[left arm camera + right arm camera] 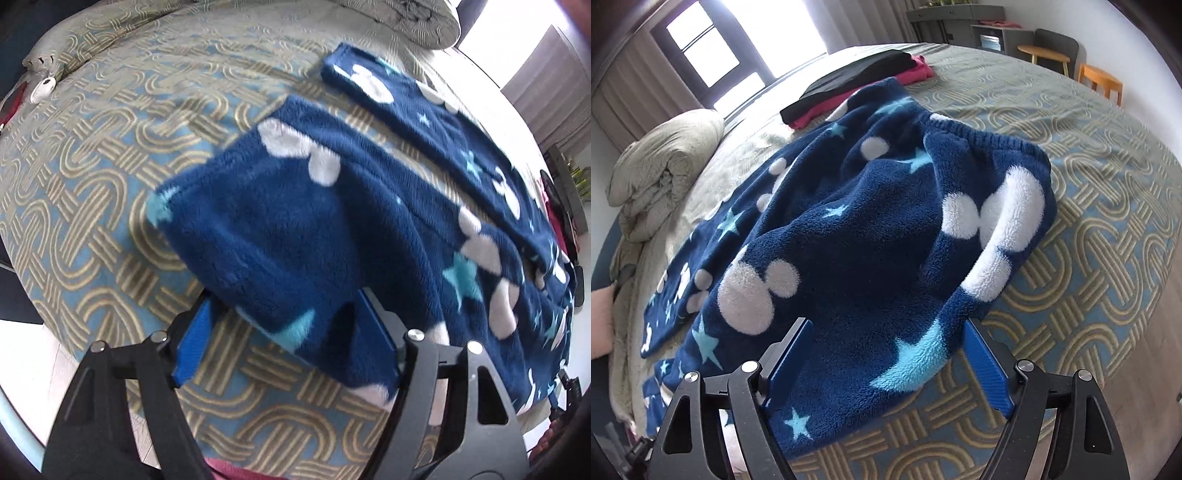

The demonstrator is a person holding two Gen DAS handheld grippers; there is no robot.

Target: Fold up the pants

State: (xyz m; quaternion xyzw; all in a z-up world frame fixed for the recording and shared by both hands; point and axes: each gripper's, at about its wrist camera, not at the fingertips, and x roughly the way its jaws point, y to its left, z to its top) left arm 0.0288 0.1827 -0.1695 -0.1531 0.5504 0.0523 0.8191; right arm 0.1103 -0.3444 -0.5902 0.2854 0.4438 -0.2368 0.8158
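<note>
Both jaws stand wide around folds of the thick navy fleece pants [295, 236] with white and turquoise shapes, lifted off the patterned bed [92, 166]; firm grip unclear. Soft, bulky, grippy: pinch hem and waistband. Only the right view shows folded black-and-pink clothes [857, 85] beyond the pants.

1. left wrist cam: sits just behind the left claw [286, 339], looks fwd and down along its blue fingers, v close to the pants [332, 229]; faces across the bed [92, 155] toward the leg ends and a bright window at far right.
2. right wrist cam: same setup behind the right claw [888, 363], close over the waistband end, facing a window, curtains and a rolled duvet [661, 162].
3. shared: both see the pants and the patterned bed cover, from opposite ends.
</note>
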